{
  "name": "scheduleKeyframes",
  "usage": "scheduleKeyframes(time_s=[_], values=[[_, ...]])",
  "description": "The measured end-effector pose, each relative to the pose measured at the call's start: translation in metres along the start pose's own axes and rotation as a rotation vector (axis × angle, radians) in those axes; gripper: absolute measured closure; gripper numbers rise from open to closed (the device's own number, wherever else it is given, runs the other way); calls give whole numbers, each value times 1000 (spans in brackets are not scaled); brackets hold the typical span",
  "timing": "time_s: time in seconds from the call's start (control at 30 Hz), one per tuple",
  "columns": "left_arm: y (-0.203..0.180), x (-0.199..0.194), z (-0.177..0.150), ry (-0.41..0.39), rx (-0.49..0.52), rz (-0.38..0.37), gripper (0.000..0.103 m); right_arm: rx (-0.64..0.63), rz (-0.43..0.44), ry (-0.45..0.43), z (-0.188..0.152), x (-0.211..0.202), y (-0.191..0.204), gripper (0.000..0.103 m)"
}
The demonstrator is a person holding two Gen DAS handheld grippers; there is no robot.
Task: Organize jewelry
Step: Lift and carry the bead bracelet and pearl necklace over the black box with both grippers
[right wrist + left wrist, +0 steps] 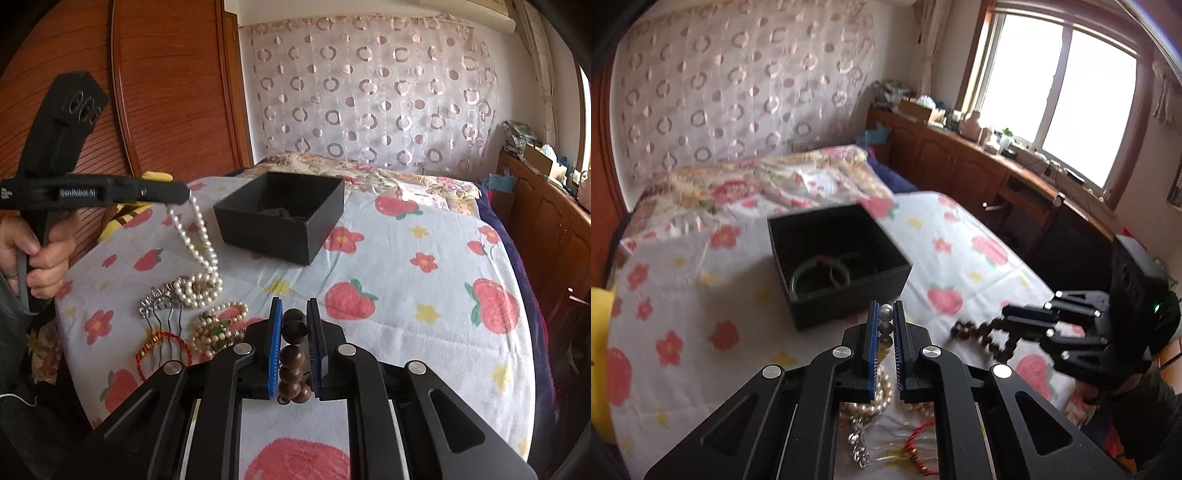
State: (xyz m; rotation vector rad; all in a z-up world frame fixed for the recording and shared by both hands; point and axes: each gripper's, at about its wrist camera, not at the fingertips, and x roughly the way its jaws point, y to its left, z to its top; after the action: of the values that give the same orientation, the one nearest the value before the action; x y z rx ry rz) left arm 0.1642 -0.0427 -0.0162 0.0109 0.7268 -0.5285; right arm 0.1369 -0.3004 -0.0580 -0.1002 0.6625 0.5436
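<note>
My left gripper (pixel 885 314) is shut on a pearl necklace (pixel 884 332); from the right wrist view that left gripper (pixel 186 194) holds the pearl necklace (pixel 197 240) up, its lower loops still resting on the bed. My right gripper (pixel 294 317) is shut on a string of dark brown wooden beads (pixel 293 354); the left wrist view shows this right gripper (pixel 1006 319) with the brown beads (pixel 979 334) hanging to the sheet. An open black box (pixel 834 258) (pixel 284 214) stands ahead on the bed with two green bangles (pixel 822 273) inside.
Loose jewelry lies on the flowered sheet (pixel 406 295): a silver hair comb (pixel 159 306), a red cord bracelet (pixel 162 347), a pearl-and-green piece (pixel 218 328). A hand (pixel 40 251) grips the left tool. A wooden cabinet (pixel 979 166) runs along the window side.
</note>
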Motion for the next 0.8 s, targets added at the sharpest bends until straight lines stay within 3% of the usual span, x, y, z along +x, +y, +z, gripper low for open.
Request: scheduleKeyframes(time_s=[0.47, 0.8], values=[[-32, -47, 63, -142, 68, 23, 97, -49, -4, -104, 46, -27, 9, 88], [-26, -60, 116, -204, 68, 78, 97, -81, -21, -179, 94, -39, 9, 88]])
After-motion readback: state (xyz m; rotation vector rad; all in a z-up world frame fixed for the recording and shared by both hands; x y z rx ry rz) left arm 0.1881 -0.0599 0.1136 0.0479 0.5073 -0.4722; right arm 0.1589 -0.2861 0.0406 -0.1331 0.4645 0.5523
